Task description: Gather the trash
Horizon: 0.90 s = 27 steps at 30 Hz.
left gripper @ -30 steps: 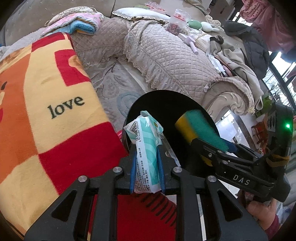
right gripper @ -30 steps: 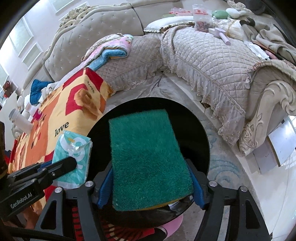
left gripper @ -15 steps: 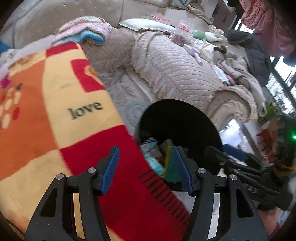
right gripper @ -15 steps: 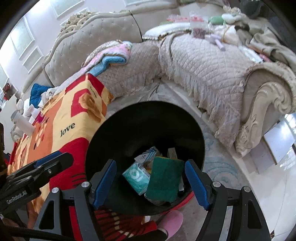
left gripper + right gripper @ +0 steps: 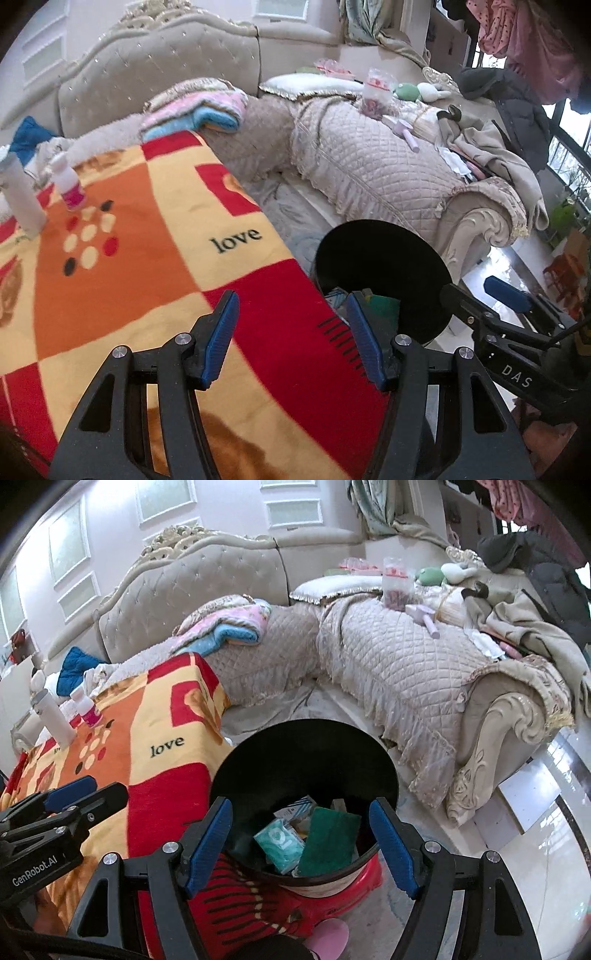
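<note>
A black round trash bin (image 5: 306,753) stands beside the blanket-covered table; it also shows in the left wrist view (image 5: 384,258). Inside lie a green sponge (image 5: 328,842), a teal tissue pack (image 5: 279,840) and other packets. My right gripper (image 5: 301,843) is open and empty above the bin's near rim. My left gripper (image 5: 291,338) is open and empty over the red part of the blanket (image 5: 155,236), left of the bin. A white bottle (image 5: 20,195) and a small pink-and-white bottle (image 5: 70,184) stand on the blanket's far left.
A quilted beige sofa (image 5: 406,664) runs behind and right of the bin, piled with clothes, folded towels (image 5: 225,627) and a plastic jar (image 5: 395,583). The bin rests on a red base (image 5: 343,886). Glossy floor (image 5: 535,830) lies at right.
Both grippers opened and dropped the tissue pack and the sponge into the bin. Both have since lifted and pulled back; the left has swung left over the blanket.
</note>
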Each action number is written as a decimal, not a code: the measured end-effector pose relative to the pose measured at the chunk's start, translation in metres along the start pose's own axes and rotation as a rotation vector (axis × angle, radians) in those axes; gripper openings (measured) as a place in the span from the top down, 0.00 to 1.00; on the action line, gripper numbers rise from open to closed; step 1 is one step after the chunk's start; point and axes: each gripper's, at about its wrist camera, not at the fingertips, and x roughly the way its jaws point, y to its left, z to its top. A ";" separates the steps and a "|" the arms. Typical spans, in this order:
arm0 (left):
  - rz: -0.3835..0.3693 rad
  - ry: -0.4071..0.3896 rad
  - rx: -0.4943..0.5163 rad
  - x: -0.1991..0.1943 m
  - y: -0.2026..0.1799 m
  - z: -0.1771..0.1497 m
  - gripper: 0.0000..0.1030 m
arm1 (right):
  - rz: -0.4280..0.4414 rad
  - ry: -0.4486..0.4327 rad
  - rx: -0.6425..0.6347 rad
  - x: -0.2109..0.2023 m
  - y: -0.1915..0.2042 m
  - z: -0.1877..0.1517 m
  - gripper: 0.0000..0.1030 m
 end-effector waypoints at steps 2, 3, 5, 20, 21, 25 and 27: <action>0.016 -0.015 0.003 -0.007 0.002 -0.002 0.42 | -0.002 -0.010 -0.002 -0.007 0.003 -0.001 0.28; 0.022 -0.029 0.006 -0.012 0.003 -0.003 0.42 | -0.003 -0.014 -0.002 -0.009 0.004 -0.002 0.28; 0.031 -0.054 0.009 -0.020 0.006 -0.006 0.42 | -0.008 -0.025 -0.005 -0.015 0.006 -0.003 0.27; 0.054 -0.168 0.039 -0.057 0.005 -0.021 0.42 | -0.028 -0.071 -0.005 -0.040 0.011 -0.010 0.27; 0.056 -0.171 0.043 -0.059 0.004 -0.021 0.42 | -0.029 -0.074 -0.007 -0.041 0.012 -0.011 0.27; 0.065 -0.176 0.073 -0.063 -0.001 -0.024 0.42 | -0.030 -0.079 -0.011 -0.044 0.015 -0.010 0.26; 0.073 -0.188 0.080 -0.066 -0.003 -0.026 0.42 | -0.030 -0.082 -0.012 -0.045 0.016 -0.011 0.26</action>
